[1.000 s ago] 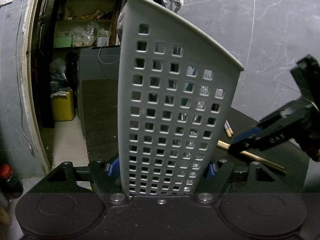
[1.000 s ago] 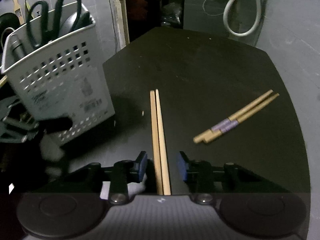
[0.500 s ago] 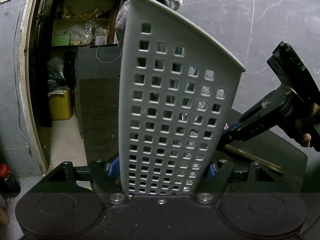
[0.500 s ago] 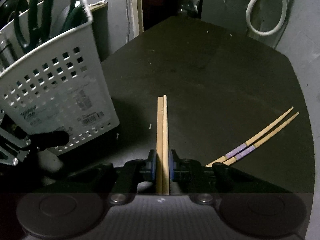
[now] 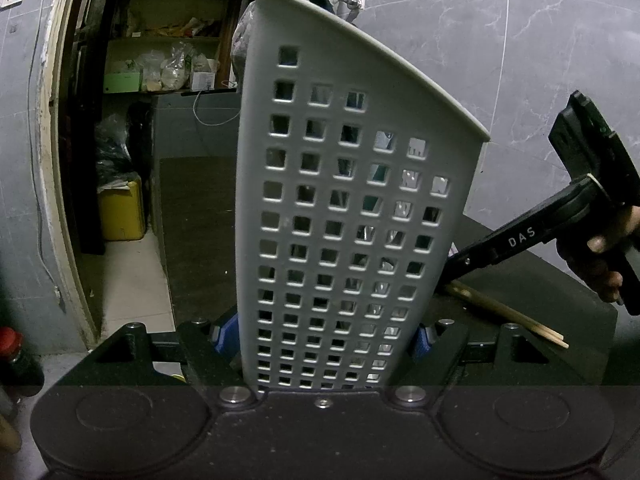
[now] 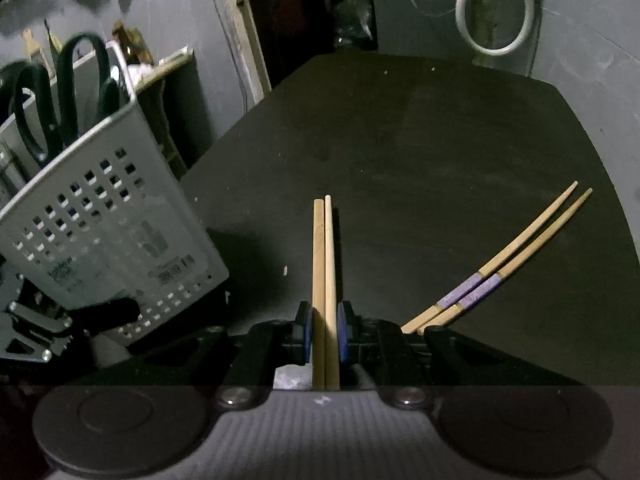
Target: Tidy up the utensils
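Two plain chopsticks (image 6: 325, 272) clamped in right gripper (image 6: 324, 334); left gripper (image 5: 320, 338) grips basket (image 5: 352, 216).

Left gripper (image 5: 322, 340): jaws clamped, lower centre of frame.
Right gripper (image 6: 324, 332): jaws clamped, lower centre of frame.

Matt grey perforated plastic basket (image 5: 352, 216), smooth pale wooden chopsticks (image 6: 325, 264) and a matt black worktop (image 6: 420, 152) beneath polished marbled wall tiles (image 5: 520, 52).
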{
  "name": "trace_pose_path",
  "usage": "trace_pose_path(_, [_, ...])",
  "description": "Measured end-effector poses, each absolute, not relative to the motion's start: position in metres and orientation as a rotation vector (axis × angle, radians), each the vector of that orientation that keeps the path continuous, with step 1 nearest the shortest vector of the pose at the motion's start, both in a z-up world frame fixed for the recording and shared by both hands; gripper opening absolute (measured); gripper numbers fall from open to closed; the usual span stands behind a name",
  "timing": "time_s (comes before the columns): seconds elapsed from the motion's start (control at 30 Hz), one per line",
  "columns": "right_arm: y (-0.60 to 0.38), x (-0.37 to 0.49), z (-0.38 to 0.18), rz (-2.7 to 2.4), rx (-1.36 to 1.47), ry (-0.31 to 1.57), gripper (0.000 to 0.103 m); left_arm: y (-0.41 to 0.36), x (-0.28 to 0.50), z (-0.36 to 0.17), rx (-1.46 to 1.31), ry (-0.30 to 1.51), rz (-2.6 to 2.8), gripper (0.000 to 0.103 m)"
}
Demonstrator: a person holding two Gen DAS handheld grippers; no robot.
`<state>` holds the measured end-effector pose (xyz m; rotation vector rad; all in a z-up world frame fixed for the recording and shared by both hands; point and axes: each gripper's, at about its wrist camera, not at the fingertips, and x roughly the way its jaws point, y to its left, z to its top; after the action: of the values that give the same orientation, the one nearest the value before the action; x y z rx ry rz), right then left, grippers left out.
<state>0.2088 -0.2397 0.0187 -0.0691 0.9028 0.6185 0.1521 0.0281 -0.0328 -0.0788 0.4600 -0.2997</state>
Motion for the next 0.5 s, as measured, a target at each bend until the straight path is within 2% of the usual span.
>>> trace_pose_path(0.27, [-0.214, 0.195, 0.019, 0.570, -0.274, 0.896, 0.016, 0.028, 0.152, -0.033, -0.078, 0.460, -0.299, 0.078])
trace_pose_path(0.4, [-0.208, 0.198, 0.018, 0.595, -0.269, 0.908, 0.026, 0.028, 0.152, -0.033, -0.079, 0.460, -0.299, 0.078])
trace_pose_path(0.43, [-0.209, 0.200, 0.018, 0.603, -0.254, 0.909, 0.026, 0.028, 0.152, -0.033, -0.079, 0.460, -0.299, 0.078])
trace_pose_path(0.5, [-0.213, 0.204, 0.016, 0.606, -0.232, 0.902, 0.015, 0.028, 0.152, -0.033, -0.078, 0.460, -0.299, 0.078])
